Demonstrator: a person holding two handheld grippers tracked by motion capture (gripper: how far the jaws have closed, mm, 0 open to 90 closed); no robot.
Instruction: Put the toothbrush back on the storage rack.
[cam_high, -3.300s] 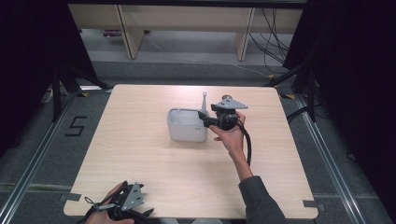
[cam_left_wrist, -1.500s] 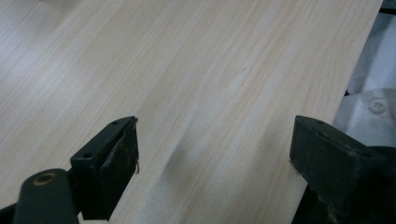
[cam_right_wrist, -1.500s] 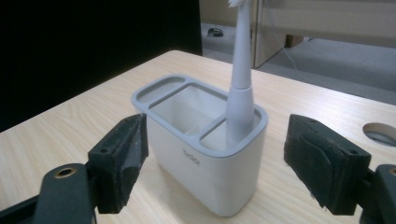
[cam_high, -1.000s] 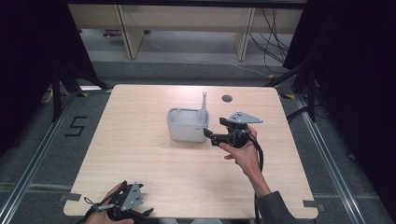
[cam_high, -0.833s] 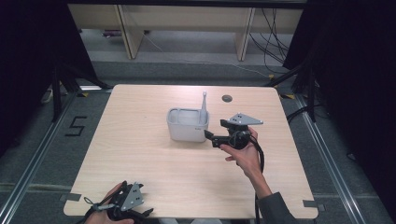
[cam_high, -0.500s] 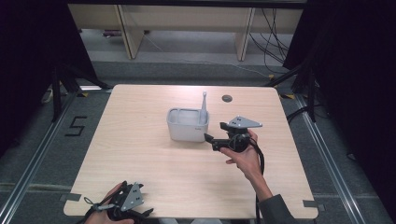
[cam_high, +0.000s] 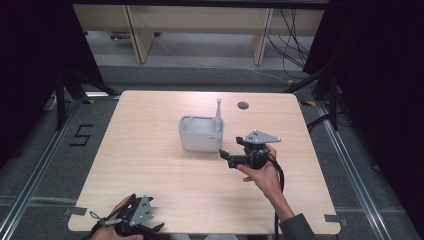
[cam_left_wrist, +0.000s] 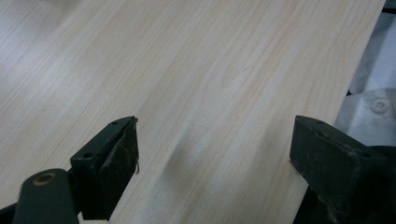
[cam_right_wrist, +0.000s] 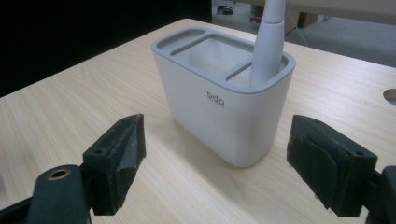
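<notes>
Setting: a lab-style recording bay, not a home.
Table: a pale wood-grain tabletop with a round cable hole, standing alone on grey carpet tiles.
Floor marks: a black taped numeral "5" and metal floor rails beside the table.
Surroundings: black curtains on both sides, loose black cables, beige shelving units behind.
</notes>
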